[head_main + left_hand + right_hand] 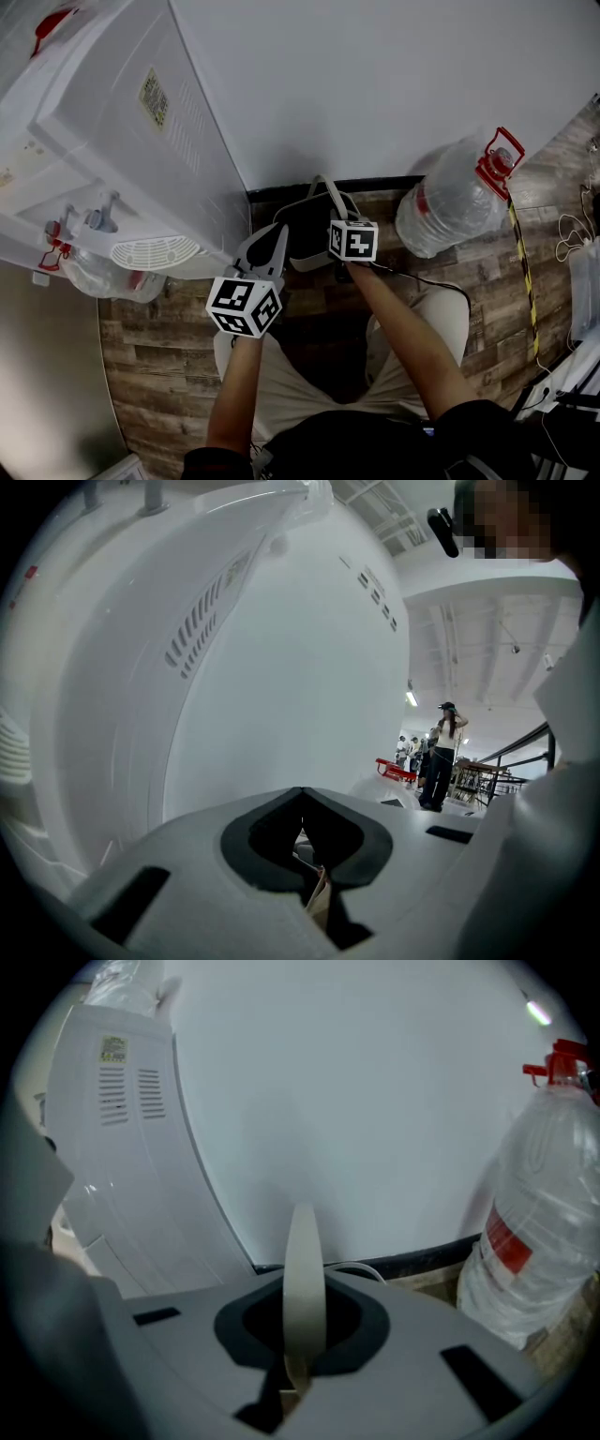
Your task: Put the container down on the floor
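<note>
The container [307, 234] – dark inside, with a pale rim – is seen low over the wooden floor [164, 347], close against the dark baseboard [384, 184] of the white wall [375, 84]. Whether its base touches the floor cannot be told. Its pale strap handle [304, 1260] is stood upright and is pinched between the fingers of the right gripper [303, 1349], which are closed tightly on it. The left gripper [302, 797] is held just beside the container's left edge; its fingers are closed together at the tips. A pale scrap is seen low in the gap behind them, but what it is cannot be made out. A white water dispenser [141, 141] is stood to the left of the container, and a large clear water bottle [455, 192] with a red cap is stood to its right – both near the wall.
</note>
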